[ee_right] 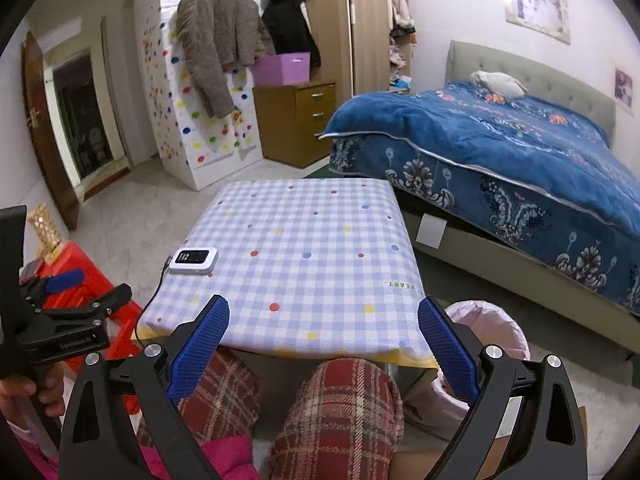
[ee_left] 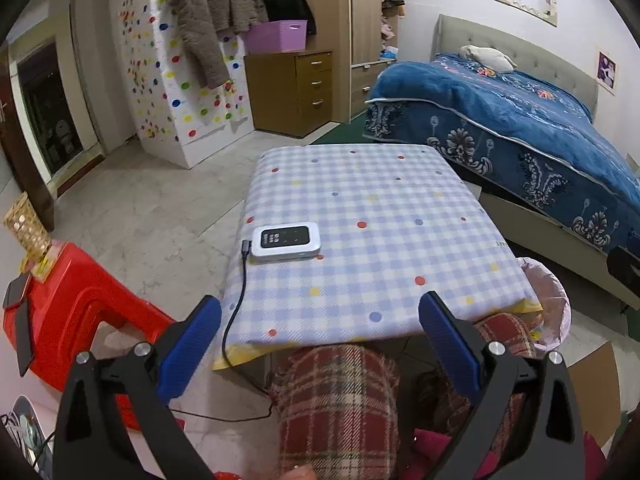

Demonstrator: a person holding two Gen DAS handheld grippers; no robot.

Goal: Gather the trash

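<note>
My left gripper (ee_left: 320, 304) hangs open over the near edge of a small table with a blue-and-white checked cloth (ee_left: 400, 208), nothing between its blue pads. In the right wrist view my right gripper (ee_right: 324, 306) stands open and empty too, above the same table's cloth (ee_right: 320, 224). The left gripper (ee_right: 92, 284) shows at the left edge of that view, held in a hand. A bin with a pink liner (ee_left: 554, 292) (ee_right: 490, 326) sits on the floor at the table's near right corner. No loose trash shows on the cloth.
A small white-and-black device (ee_left: 286, 240) (ee_right: 194, 260) lies on the table's left side, its black cable hanging off the near edge. A red stool (ee_left: 80, 300) stands left, a blue-covered bed (ee_right: 520, 152) right. The person's knees in plaid trousers (ee_right: 340, 408) are below the grippers.
</note>
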